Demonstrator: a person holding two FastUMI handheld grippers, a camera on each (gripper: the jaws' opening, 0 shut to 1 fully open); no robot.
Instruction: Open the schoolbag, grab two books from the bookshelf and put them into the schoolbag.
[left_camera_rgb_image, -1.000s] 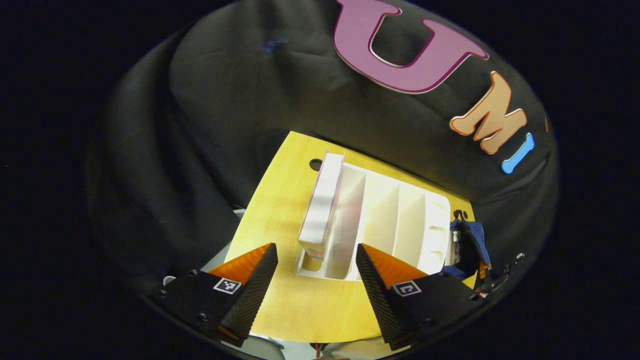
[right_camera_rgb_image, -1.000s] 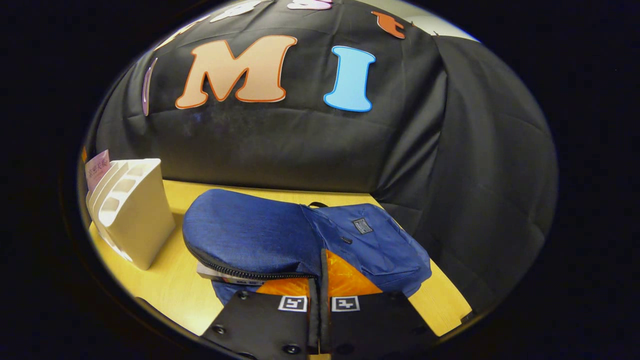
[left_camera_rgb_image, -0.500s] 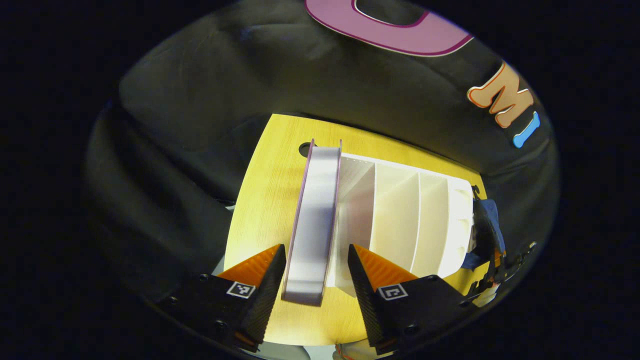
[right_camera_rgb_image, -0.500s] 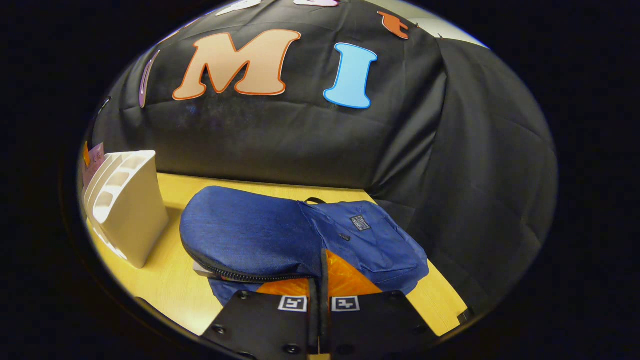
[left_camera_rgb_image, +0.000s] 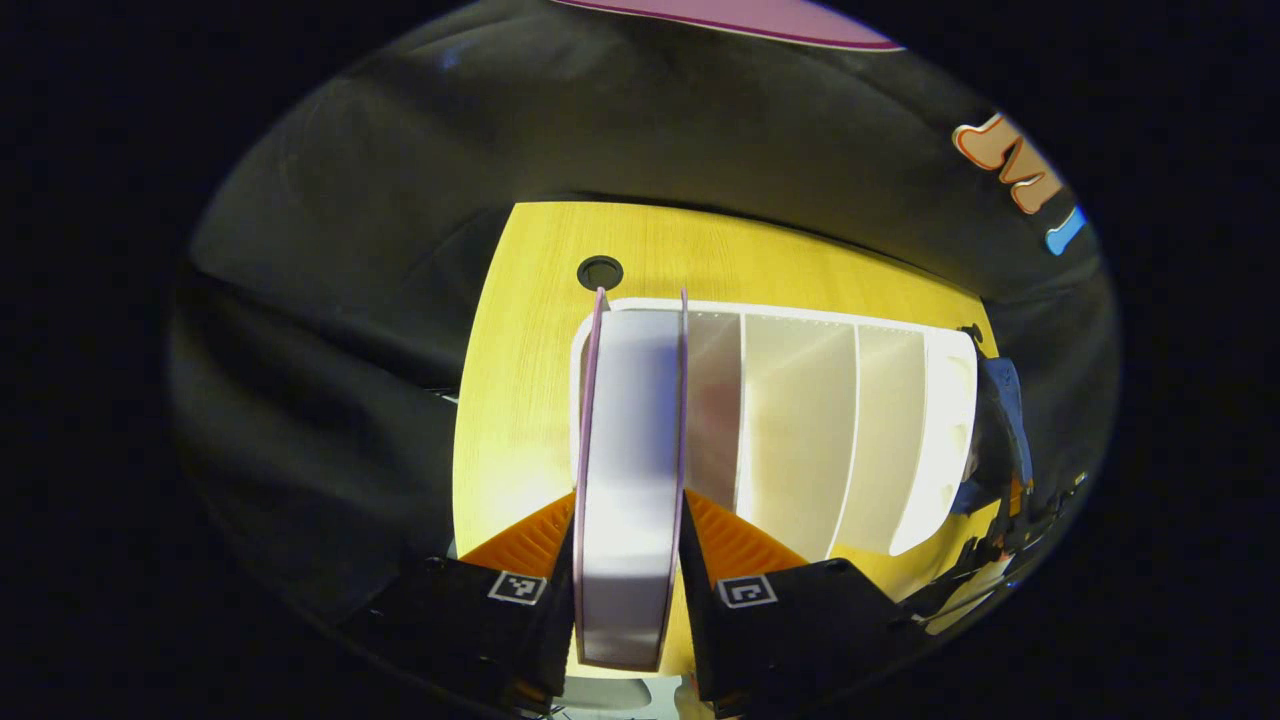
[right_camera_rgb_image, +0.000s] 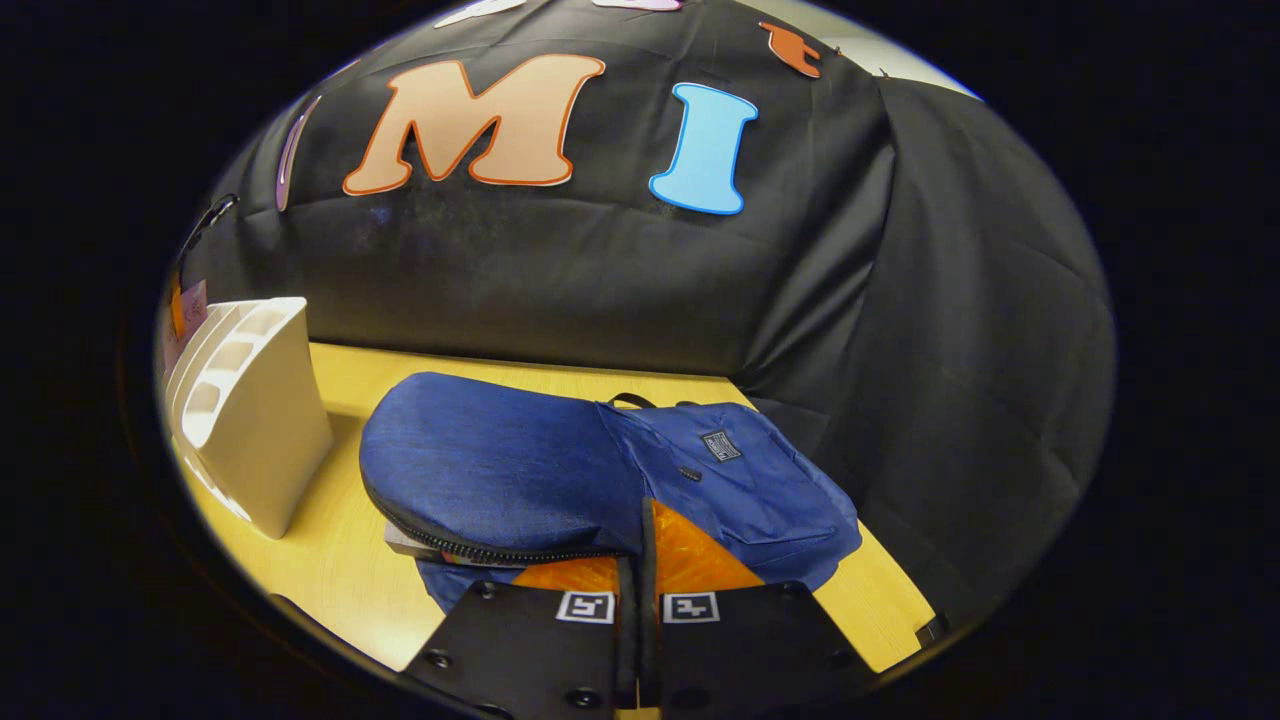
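A thick white book with pink-edged covers (left_camera_rgb_image: 630, 450) stands upright in the leftmost slot of the white bookshelf (left_camera_rgb_image: 800, 420). My left gripper (left_camera_rgb_image: 628, 590) is shut on the book, one finger pressed on each cover. In the right gripper view the blue schoolbag (right_camera_rgb_image: 500, 460) lies on the table, its zipped flap lifted. My right gripper (right_camera_rgb_image: 645, 510) is shut on the flap's edge. Under the flap the corner of another book (right_camera_rgb_image: 405, 540) shows inside the bag. The bookshelf (right_camera_rgb_image: 260, 420) stands left of the bag, a pink-covered book (right_camera_rgb_image: 190, 312) at its far end.
The yellow wooden table (left_camera_rgb_image: 520, 400) has a round cable hole (left_camera_rgb_image: 600, 271) behind the bookshelf. The shelf's other slots hold nothing. Black cloth closes in the table at the back and sides. A strip of blue bag (left_camera_rgb_image: 1005, 400) shows past the shelf's right end.
My left gripper came down over the book and went from open to shut on it. The right gripper and the lifted flap have stayed nearly still.
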